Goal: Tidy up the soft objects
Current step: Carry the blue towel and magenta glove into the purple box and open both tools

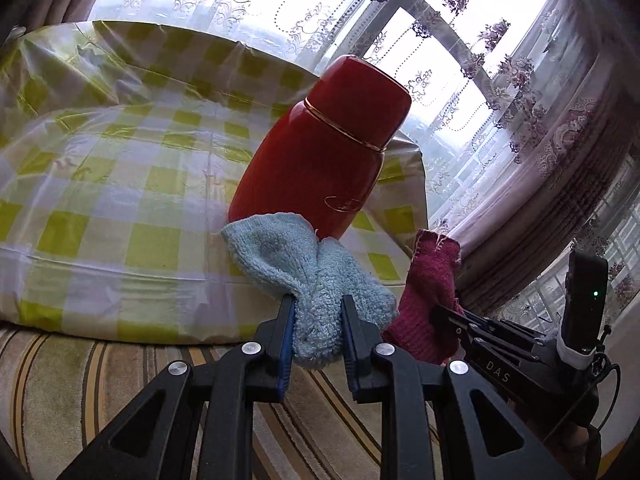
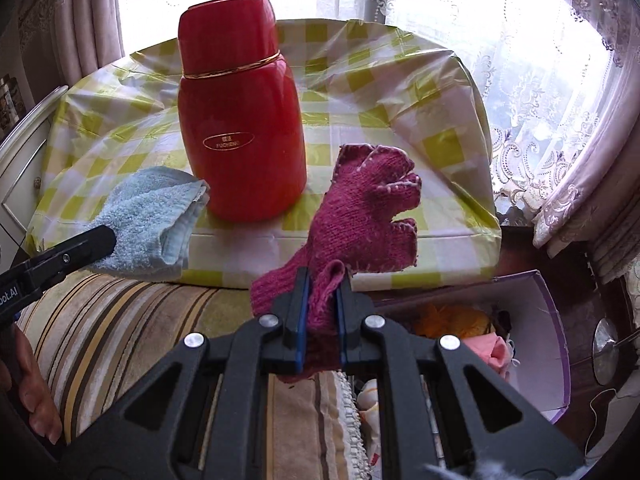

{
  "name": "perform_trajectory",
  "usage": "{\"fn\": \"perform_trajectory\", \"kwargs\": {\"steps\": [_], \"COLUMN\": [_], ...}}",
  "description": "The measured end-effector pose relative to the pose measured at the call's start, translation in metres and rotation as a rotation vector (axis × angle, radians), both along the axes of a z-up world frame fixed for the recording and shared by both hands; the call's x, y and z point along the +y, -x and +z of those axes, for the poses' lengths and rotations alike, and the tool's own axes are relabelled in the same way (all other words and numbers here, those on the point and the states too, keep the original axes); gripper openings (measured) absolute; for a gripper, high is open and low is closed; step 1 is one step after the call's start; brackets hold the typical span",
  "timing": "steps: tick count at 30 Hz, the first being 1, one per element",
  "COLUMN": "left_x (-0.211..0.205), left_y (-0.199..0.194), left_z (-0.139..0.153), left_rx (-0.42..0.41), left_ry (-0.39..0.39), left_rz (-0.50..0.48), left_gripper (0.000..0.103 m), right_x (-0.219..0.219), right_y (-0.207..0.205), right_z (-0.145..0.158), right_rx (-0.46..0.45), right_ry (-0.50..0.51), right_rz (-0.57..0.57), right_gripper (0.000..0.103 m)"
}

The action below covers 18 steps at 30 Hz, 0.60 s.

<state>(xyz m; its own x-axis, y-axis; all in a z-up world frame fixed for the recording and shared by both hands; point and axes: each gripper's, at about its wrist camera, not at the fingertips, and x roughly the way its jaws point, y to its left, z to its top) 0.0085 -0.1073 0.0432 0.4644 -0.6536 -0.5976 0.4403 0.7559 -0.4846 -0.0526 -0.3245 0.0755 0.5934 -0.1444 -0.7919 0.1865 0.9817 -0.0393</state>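
2 grippers pinching cloths, left gripper point(image 1: 318, 300) blue towel point(image 1: 308, 268), right gripper point(image 2: 322, 284) magenta glove point(image 2: 360, 216), checked tablecloth point(image 2: 400, 128), lace curtains point(image 2: 540, 100), striped sofa point(image 2: 120, 320)

A red vacuum flask point(image 2: 240, 120) carries a gold oval emblem on its front, and in the right wrist view the lower line inside the oval reads "FUCHENG"; the small characters above that word are too fine to make out. In the left wrist view the same emblem, at about 5 o'clock on the flask body, is turned away and cannot be read. The black body of the right gripper point(image 1: 446, 314), seen at 4 o'clock in the left wrist view, bears the pale letters "DAS". At 9 o'clock in the right wrist view, the left gripper point(image 2: 106, 236) shows a cut-off white marking ending in "bot.AI".
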Motion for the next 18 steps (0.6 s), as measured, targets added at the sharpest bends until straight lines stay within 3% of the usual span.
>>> {"fn": "perform_trajectory", "kwargs": {"steps": [18], "left_x": [-0.116], "left_y": [0.039], "left_z": [0.001], "left_rx": [0.031], "left_ry": [-0.029], "left_rz": [-0.294], "left_gripper": [0.023], "right_x": [-0.102], "right_y": [0.080], "right_z": [0.001], "right_rx": [0.045], "right_ry": [0.053], "right_rz": [-0.295], "right_gripper": [0.015]}}
